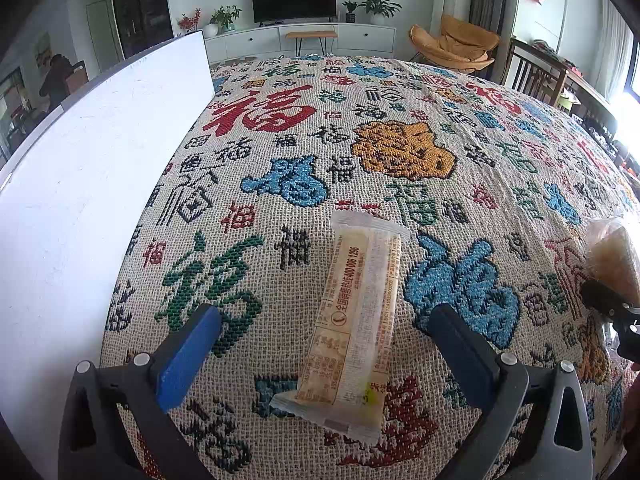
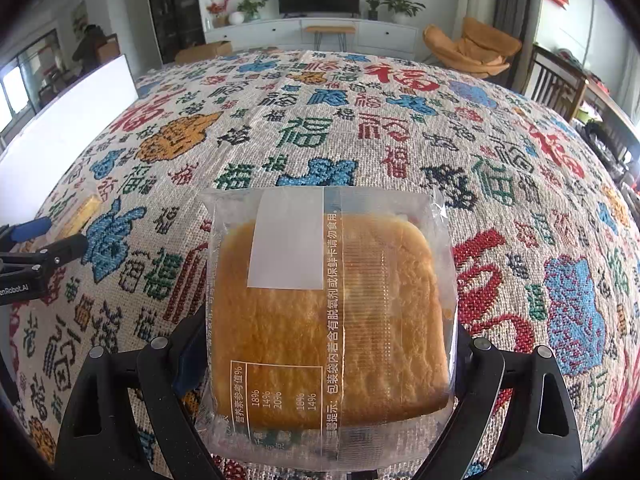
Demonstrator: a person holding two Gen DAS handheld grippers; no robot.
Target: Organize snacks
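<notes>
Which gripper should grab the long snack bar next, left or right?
Left. The left gripper is open, jaws on either side of the long snack bar, which lies flat on the patterned cloth. The right gripper is already shut on the packaged cake.

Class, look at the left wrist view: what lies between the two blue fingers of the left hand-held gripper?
The long snack bar lies flat on the patterned cloth between the open left hand-held gripper's fingers, untouched.
</notes>
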